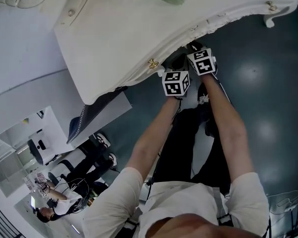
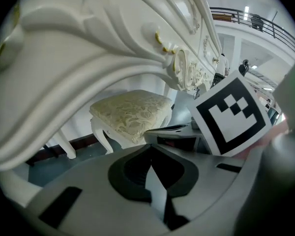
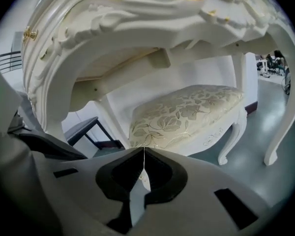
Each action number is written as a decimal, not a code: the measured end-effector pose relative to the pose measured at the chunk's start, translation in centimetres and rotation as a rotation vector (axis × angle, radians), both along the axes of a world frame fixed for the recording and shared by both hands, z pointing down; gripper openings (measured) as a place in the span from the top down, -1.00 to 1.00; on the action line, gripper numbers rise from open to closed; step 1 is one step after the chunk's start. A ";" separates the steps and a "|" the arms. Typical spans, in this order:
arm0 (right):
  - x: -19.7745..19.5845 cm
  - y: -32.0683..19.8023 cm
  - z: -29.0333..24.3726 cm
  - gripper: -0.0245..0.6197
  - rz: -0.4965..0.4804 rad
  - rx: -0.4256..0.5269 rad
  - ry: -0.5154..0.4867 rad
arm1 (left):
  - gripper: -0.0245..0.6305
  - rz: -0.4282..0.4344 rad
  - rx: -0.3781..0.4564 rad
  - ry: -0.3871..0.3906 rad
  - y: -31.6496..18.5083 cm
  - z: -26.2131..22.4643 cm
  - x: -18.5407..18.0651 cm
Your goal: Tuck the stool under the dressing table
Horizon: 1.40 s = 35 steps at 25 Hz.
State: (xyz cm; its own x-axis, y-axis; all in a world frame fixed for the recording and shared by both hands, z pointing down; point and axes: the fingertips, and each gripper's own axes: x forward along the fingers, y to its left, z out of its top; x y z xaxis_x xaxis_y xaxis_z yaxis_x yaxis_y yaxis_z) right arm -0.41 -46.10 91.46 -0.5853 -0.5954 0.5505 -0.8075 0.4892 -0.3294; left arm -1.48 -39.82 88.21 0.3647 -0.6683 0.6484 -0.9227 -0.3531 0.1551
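The white carved dressing table (image 1: 124,33) fills the top of the head view. The stool (image 3: 187,114), white with curved legs and a cream floral cushion, stands on the floor beneath the table's arch; it also shows in the left gripper view as the stool (image 2: 132,113). My left gripper (image 2: 150,149) is shut and empty, a short way in front of the stool. My right gripper (image 3: 144,149) is shut too, its tips close to the cushion's front edge; I cannot tell if they touch. From above, the table top hides the stool, and only both marker cubes (image 1: 176,83) show at the table's front edge.
A dark bench with black legs (image 3: 83,127) stands to the left under the table's end. The table's curved leg (image 3: 280,107) is at the right. People sit at a desk (image 1: 54,192) far off. The floor (image 1: 268,83) is dark grey-green.
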 end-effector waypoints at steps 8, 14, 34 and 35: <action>1.2 3.8 -9.6 0.79 -0.040 -0.005 0.085 | 0.88 0.030 -0.056 -0.016 2.6 -5.3 0.2; 6.3 7.6 -17.4 0.79 -0.019 -0.041 0.119 | 0.88 0.052 -0.035 0.034 4.0 -13.2 3.5; 11.2 24.1 -40.6 0.79 0.137 -0.087 -0.212 | 0.88 -0.026 0.012 0.061 17.8 -35.6 4.2; 11.2 24.9 -41.1 0.79 0.137 -0.095 -0.221 | 0.88 -0.007 0.025 0.030 18.4 -36.1 4.2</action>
